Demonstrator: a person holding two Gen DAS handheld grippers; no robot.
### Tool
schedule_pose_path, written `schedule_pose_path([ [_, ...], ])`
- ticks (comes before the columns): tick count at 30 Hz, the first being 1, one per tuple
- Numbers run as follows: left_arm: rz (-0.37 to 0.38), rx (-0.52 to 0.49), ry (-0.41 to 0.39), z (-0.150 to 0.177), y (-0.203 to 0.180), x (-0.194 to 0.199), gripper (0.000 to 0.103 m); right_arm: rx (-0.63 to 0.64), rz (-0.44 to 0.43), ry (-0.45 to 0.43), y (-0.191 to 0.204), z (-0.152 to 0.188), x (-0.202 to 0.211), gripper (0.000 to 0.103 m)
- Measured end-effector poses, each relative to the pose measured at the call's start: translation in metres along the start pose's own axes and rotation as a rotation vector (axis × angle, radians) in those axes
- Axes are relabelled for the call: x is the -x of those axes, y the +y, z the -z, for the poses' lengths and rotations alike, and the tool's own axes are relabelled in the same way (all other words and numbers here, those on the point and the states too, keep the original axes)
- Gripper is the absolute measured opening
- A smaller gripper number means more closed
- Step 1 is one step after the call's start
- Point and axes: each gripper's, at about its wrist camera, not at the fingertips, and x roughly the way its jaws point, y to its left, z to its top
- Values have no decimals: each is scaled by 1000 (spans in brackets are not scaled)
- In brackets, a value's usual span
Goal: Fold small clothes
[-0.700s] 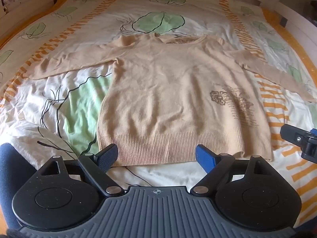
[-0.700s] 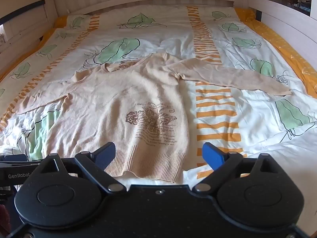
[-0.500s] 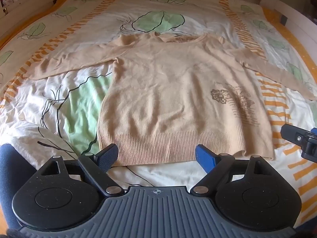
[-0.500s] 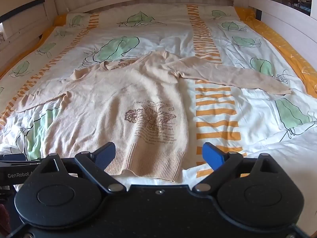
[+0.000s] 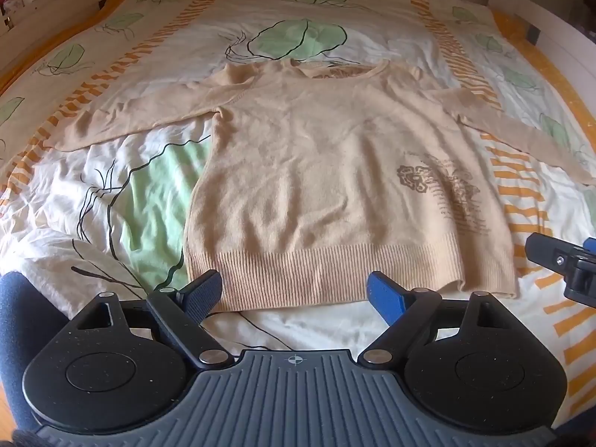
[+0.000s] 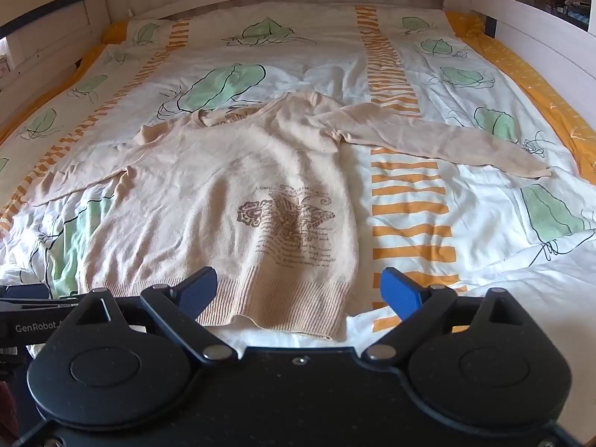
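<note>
A beige long-sleeved sweater [image 5: 327, 186] with a brown butterfly print lies flat on the bed, both sleeves spread out sideways, ribbed hem nearest me. It also shows in the right wrist view [image 6: 223, 201]. My left gripper [image 5: 294, 290] is open and empty, hovering just above the hem's left half. My right gripper [image 6: 298, 287] is open and empty above the hem's right corner. The right gripper's tip shows at the right edge of the left wrist view [image 5: 562, 260].
The bed carries a white duvet [image 6: 484, 242] with green leaves and orange stripes, wrinkled at the near left. A white wooden bed frame [image 6: 540, 37] runs along the right side and head end. A wooden rail [image 6: 44, 48] lines the left.
Both grippers have shifted very slightly; the sweater sits a touch lower in both views. Nothing was gripped or released.
</note>
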Motion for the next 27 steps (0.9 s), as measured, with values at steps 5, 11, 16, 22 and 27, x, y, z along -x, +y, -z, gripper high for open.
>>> schedule_pose_path([
  [5,0,-1,6,0,3,-2,85,5,-2,7,2,0,-1,94],
  [11,-3,-3,9,2,3,-3,85,10,-6,11,2,0,-2,94],
  [16,0,-6,10,2,5,-4,85,11,-6,12,2,-1,-2,94],
  [22,0,-11,6,2,3,-4,85,12,-6,12,2,-1,-2,94],
  [27,0,-12,3,1,-1,-2,85,13,-6,10,2,-2,-2,94],
])
